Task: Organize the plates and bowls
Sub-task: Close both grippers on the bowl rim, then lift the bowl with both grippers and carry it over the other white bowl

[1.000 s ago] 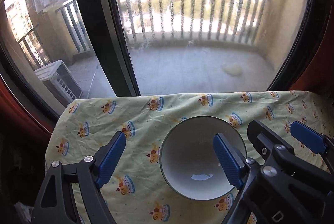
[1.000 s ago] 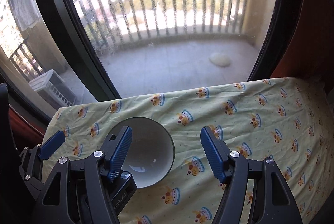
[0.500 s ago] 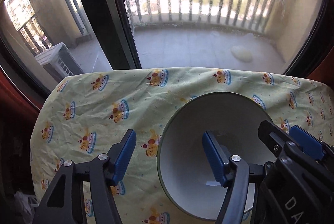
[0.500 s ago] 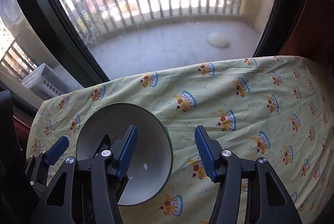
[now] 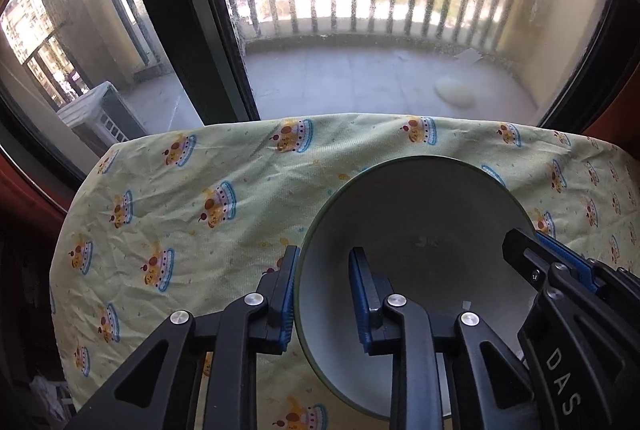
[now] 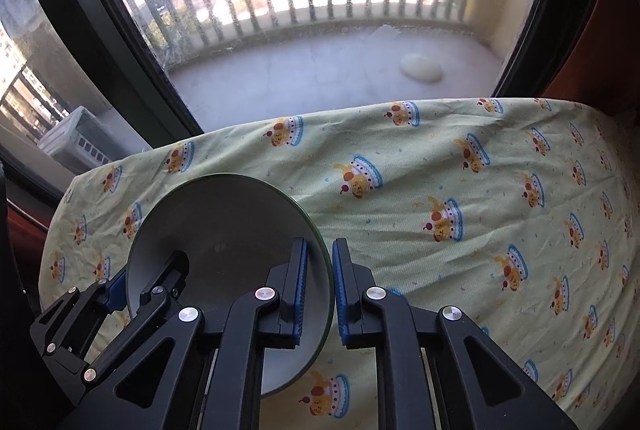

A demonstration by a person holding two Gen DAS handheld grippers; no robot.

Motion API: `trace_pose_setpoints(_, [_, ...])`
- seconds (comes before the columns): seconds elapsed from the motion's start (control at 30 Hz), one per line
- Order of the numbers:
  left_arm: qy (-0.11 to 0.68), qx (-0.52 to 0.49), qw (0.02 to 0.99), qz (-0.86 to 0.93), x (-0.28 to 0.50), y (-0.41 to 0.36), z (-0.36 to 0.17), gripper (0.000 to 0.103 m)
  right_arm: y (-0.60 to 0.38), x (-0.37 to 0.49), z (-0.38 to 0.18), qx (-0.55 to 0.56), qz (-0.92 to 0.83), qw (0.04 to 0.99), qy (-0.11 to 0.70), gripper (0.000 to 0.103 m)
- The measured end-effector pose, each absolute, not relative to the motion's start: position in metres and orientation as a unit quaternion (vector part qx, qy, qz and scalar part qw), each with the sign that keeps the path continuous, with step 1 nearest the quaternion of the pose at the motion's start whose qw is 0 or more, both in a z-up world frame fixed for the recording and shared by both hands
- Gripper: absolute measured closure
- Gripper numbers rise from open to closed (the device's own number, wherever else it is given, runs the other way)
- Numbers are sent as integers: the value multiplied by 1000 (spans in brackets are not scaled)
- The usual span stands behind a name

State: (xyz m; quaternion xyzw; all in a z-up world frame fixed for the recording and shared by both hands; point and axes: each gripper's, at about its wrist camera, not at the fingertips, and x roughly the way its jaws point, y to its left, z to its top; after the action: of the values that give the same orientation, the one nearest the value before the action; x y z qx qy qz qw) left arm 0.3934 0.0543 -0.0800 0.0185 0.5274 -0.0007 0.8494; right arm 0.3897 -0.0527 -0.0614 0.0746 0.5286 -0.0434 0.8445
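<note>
Both grippers grasp 1 bowl near the surface's left edge: left gripper and right gripper clamp opposite rims. Next: lift evenly.

one bowl, two claws, one patterned cloth, one window

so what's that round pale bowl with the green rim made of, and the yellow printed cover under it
Round pale bowl with the green rim: probably glazed ceramic, possibly melamine; smooth surface with a small bright highlight, thin hard edge. Yellow printed cover: woven fabric, matte; creases and a fine weave show, with cartoon crown-like prints.
</note>
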Motion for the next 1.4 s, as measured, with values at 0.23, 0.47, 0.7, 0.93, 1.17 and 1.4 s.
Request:
trace_pose_setpoints(0.23, [528,17,849,2,380,60,-71,80,-47,381,-54,70,-39,844,531,87])
trace_pose_setpoints(0.47, [520,13,854,5,364,69,-56,80,-37,366,-39,66,-35,848,525,87])
trace_pose_setpoints(0.7, [511,5,859,5,343,78,-36,80,-26,346,-16,59,-34,856,513,87])
trace_pose_setpoints(0.93, [499,4,867,1,317,85,-19,80,-16,317,5,53,-35,863,501,87])
trace_pose_setpoints(1.17, [488,7,873,-6,289,94,-1,80,-7,286,22,52,-38,870,489,87])
trace_pose_setpoints(1.4, [473,12,881,-23,263,99,15,80,0,254,41,56,-49,878,473,87])
